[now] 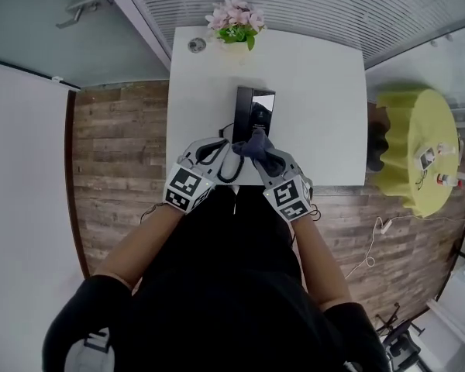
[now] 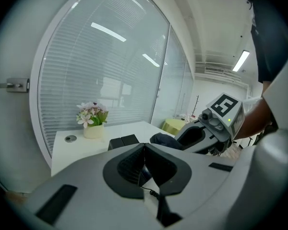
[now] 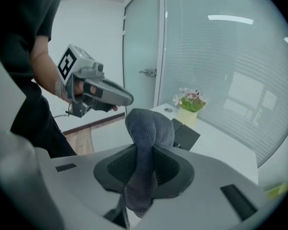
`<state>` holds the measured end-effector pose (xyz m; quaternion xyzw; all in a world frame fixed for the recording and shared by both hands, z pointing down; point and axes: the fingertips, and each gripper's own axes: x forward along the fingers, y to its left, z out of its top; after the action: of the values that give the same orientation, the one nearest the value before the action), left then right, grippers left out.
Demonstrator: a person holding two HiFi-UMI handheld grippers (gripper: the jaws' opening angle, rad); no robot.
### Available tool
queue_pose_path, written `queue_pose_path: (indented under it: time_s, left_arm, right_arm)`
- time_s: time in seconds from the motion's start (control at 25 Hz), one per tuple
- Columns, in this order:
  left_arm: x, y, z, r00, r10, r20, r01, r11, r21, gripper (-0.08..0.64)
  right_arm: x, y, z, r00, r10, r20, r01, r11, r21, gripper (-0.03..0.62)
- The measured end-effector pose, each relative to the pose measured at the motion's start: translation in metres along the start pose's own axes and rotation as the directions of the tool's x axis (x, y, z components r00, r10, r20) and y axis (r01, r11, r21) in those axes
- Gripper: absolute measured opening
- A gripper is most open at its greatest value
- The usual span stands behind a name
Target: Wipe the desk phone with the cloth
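A black desk phone (image 1: 254,108) stands on the white table (image 1: 318,91); it also shows in the left gripper view as the phone (image 2: 124,141) and in the right gripper view as the phone (image 3: 186,134). My right gripper (image 3: 146,150) is shut on a dark grey cloth (image 3: 145,128), whose bunched end sticks up past the jaws. In the head view the cloth (image 1: 257,143) sits at the phone's near end, held by the right gripper (image 1: 260,152). My left gripper (image 1: 225,149) hovers just left of it, and in its own view the left gripper (image 2: 145,150) is shut with nothing clearly held.
A small pot of pink flowers (image 1: 235,22) stands at the table's far edge beside a round cable port (image 1: 196,45). A yellow round seat (image 1: 418,149) is off to the right. A glass wall with blinds (image 3: 230,66) runs behind the table.
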<state>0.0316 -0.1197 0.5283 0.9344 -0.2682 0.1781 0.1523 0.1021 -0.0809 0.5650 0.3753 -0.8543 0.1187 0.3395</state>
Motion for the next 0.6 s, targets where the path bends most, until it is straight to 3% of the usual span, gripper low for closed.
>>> queue_pose_path:
  time_s: [0.16,0.32,0.44,0.6]
  left_arm:
    - [-0.020,-0.009,0.036,0.998,-0.010,0.060,0.008,0.999,0.035,0.011]
    - [-0.038,-0.018,0.074,0.992,-0.029,0.123,0.023,0.998,0.053,0.011]
    - [-0.052,-0.022,0.096,0.985,-0.040,0.171,0.035,0.999,0.033,0.011]
    - [-0.066,-0.028,0.121,0.976,-0.051,0.213,0.038,0.997,0.066,0.011]
  right_arm:
    - [-0.035,-0.008,0.050,0.980,-0.043,0.192,0.015,0.990,0.142,0.098]
    - [-0.070,-0.017,0.090,0.926,-0.080,0.368,-0.024,0.963,0.269,0.098]
    - [-0.099,-0.021,0.122,0.868,-0.100,0.486,-0.038,0.964,0.265,0.098]
    - [-0.129,-0.022,0.155,0.806,-0.107,0.583,-0.029,0.975,0.218,0.098]
